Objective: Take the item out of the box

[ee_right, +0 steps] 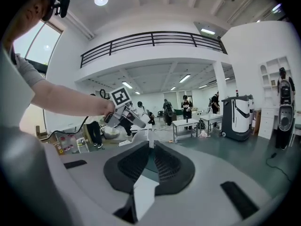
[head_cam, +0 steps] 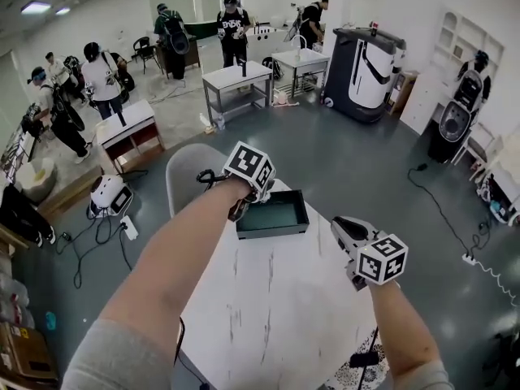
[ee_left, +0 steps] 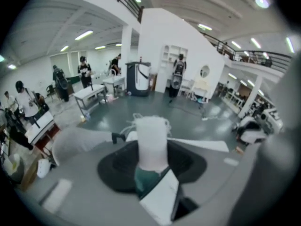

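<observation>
progress: the grab looks done. The white roll is clamped and seems to be lifted clear of the box. I judge the take-out as mostly complete.
left to do: carry the roll away from the box and set it down, probably on the table on the near side of the box. Nothing shows it put down yet.
left tongs: the left gripper is closed to a medium width on the white roll, with a pad pressing each side of it.
right tongs: the right gripper has its jaws narrow, almost together, with nothing between them. It hangs to the near right of the box, well apart from it, and is idle.
roll location: over the near-left edge of the box. The left gripper view shows the green box floor and a white corner just below the roll. I can't tell how high it sits above the rim, and the head view hides the roll behind the gripper.
long axis: the roll is a plain cylinder whose length runs along the jaws, not across them.
pointing: the frayed, fuzzy end sticks out past the jaw tips, away from the person and out across the box. The smooth end sits deep between the pads.
tilt: the right gripper view shows the left gripper angled nose-down toward the box, so the roll probably slopes the same way. The exact angle isn't readable.
box: it sits flat on the table at the far edge, with its open side up. No other item is visible inside.
</observation>
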A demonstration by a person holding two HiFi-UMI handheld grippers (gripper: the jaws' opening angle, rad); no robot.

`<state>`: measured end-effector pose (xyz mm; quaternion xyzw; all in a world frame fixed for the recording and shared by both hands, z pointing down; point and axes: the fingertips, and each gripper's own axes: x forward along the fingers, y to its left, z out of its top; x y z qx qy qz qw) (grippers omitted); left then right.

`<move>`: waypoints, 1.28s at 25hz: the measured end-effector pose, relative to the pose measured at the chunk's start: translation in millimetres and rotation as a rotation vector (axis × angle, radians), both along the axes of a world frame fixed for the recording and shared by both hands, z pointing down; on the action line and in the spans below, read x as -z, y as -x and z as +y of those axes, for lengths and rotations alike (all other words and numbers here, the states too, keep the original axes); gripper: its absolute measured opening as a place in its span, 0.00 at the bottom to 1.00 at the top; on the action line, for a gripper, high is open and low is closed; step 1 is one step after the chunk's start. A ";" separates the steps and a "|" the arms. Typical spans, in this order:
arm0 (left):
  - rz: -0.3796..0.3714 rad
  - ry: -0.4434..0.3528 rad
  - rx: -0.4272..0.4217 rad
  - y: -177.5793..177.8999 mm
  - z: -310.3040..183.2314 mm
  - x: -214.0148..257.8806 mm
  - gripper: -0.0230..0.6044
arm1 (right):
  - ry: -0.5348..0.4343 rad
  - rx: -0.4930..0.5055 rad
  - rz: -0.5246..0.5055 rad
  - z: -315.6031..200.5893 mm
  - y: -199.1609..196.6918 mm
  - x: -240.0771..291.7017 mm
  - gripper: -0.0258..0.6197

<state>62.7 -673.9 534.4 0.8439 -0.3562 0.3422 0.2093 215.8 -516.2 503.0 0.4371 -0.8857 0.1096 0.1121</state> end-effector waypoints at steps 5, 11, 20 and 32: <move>0.070 -0.094 -0.026 -4.9 16.4 62.6 0.33 | -0.039 -0.035 -0.009 5.3 -4.6 43.5 0.06; 0.163 -0.203 -0.074 -0.9 41.6 143.3 0.33 | -0.079 -0.071 -0.020 9.6 7.1 98.4 0.06; 0.256 -0.339 -0.118 39.7 70.5 242.0 0.33 | -0.140 -0.133 -0.030 18.4 42.2 178.0 0.06; 0.350 -0.446 -0.123 90.6 127.6 343.0 0.33 | -0.201 -0.186 -0.042 47.2 60.0 280.9 0.06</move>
